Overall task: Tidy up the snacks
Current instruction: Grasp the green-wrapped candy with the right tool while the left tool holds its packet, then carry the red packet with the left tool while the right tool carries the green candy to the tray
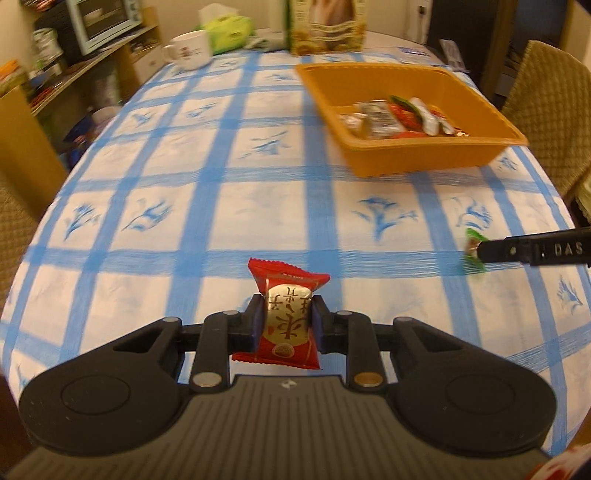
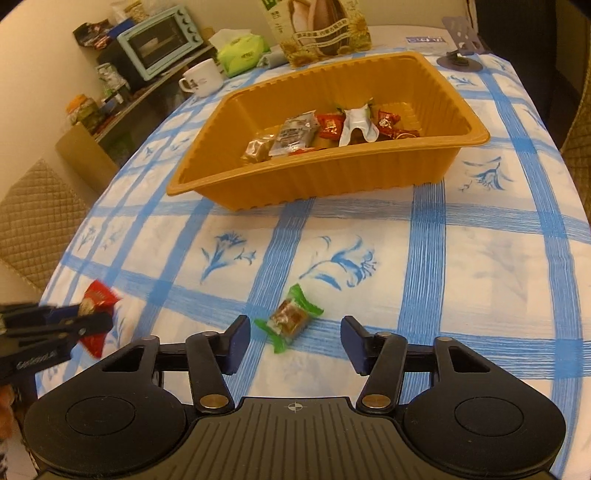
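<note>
My left gripper (image 1: pixel 289 318) is shut on a red and gold snack packet (image 1: pixel 285 318), held just above the tablecloth; in the right wrist view the same packet (image 2: pixel 96 295) shows at the far left in the left gripper (image 2: pixel 86 319). My right gripper (image 2: pixel 295 341) stands open over a green-wrapped candy (image 2: pixel 290 318), which lies on the cloth between its fingers, closer to the left finger, with neither pad pressing on it. In the left wrist view that candy (image 1: pixel 474 249) sits at the tip of the right gripper's finger (image 1: pixel 532 251). An orange tray (image 2: pixel 207 162) beyond holds several wrapped snacks.
A blue-checked tablecloth (image 1: pixel 258 206) covers the table. At the far end stand a white mug (image 1: pixel 190 50), a green tissue pack (image 1: pixel 229 31) and a sunflower-seed box (image 1: pixel 327 27). A padded chair (image 1: pixel 550 110) is at the right, shelves with a toaster oven (image 2: pixel 160 40) at the left.
</note>
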Available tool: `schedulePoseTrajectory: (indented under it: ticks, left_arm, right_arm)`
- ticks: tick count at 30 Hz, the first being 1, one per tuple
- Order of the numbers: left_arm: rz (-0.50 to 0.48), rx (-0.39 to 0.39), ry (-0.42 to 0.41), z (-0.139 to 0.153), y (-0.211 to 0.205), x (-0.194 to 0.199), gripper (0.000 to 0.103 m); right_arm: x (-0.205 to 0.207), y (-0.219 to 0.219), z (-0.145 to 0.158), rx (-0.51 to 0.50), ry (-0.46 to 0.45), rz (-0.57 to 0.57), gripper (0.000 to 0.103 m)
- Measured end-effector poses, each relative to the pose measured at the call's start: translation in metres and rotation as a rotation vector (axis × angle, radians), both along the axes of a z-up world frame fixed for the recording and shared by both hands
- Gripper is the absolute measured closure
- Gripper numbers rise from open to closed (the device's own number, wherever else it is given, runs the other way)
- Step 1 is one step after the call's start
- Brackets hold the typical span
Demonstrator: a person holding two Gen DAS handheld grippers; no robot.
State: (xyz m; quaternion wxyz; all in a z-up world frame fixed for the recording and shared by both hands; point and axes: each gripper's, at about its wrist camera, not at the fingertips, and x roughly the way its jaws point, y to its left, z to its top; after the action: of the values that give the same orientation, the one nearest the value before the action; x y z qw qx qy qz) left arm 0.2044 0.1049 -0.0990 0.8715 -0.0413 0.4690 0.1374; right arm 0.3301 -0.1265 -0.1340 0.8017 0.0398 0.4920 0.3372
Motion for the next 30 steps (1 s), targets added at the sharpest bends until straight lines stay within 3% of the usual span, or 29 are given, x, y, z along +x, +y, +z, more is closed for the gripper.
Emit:
schedulePoseTrajectory:
  ticks: [7, 17, 20, 30]
  left_arm:
    - [0.071, -0.002, 0.005, 0.001, 0.014, -0.023, 0.079]
    - [0.113, -0.008, 0.010, 0.002, 0.021, -0.046, 0.079]
    - [0.113, -0.008, 0.008, 0.003, 0.021, -0.051, 0.079]
    - [0.105, -0.001, -0.008, 0.012, 0.023, -0.067, 0.079]
  right_arm:
    - [0.001, 0.017, -0.006, -0.027, -0.026, -0.003, 0.066]
    - [-0.033, 0.054, -0.013, -0.244, -0.264, 0.147, 0.072]
    - [-0.035, 0.057, -0.013, -0.251, -0.269, 0.155, 0.081]
    - [-0.038, 0.058, -0.011, -0.253, -0.259, 0.160, 0.082]
